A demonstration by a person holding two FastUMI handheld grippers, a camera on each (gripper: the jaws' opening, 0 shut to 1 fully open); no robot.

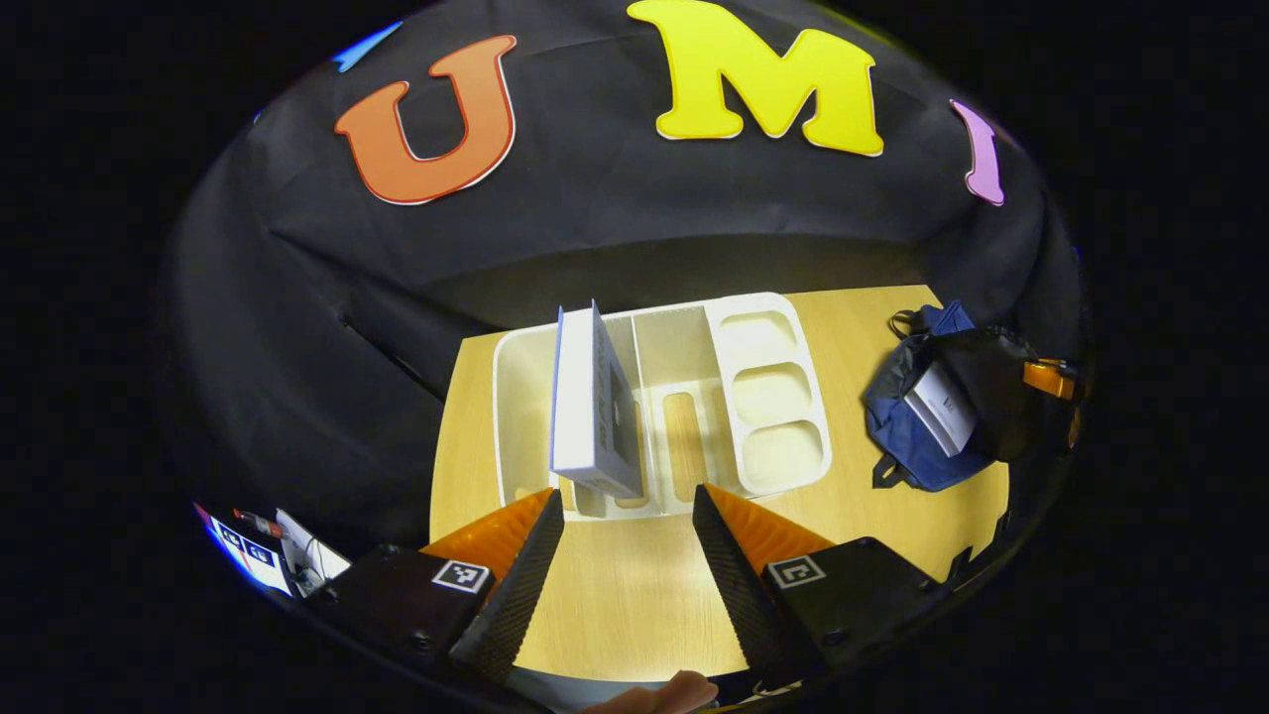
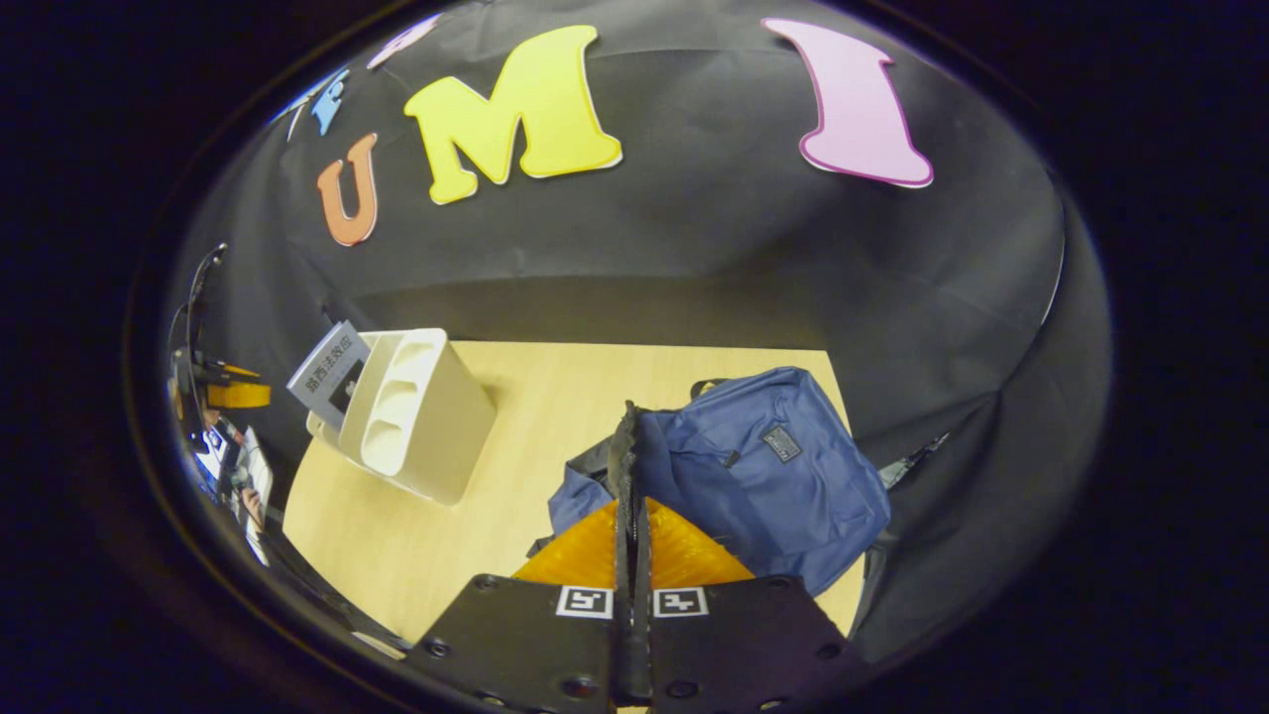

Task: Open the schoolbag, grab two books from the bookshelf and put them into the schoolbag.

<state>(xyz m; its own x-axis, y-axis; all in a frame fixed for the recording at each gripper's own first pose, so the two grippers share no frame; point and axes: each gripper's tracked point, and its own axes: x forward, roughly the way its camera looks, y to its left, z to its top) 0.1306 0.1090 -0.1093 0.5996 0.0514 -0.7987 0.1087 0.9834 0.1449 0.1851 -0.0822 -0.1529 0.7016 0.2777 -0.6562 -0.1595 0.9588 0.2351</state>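
One book (image 1: pixel 595 397) upright in bookshelf (image 1: pixel 763 397); left tool (image 1: pixel 625 555) open before it

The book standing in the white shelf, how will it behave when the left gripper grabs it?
The book looks like a thin, stiff slab, so it should lift without flopping. It leans in the bookshelf, so a nudge could tip it. Its cover looks smooth and may slip.

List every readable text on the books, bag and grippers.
"路西法效应": cover of the book in the bookshelf.
Patch on the schoolbag: too small to read.
Second book, inside the schoolbag: print blurred.
Left gripper, right gripper: square code markers, no words.
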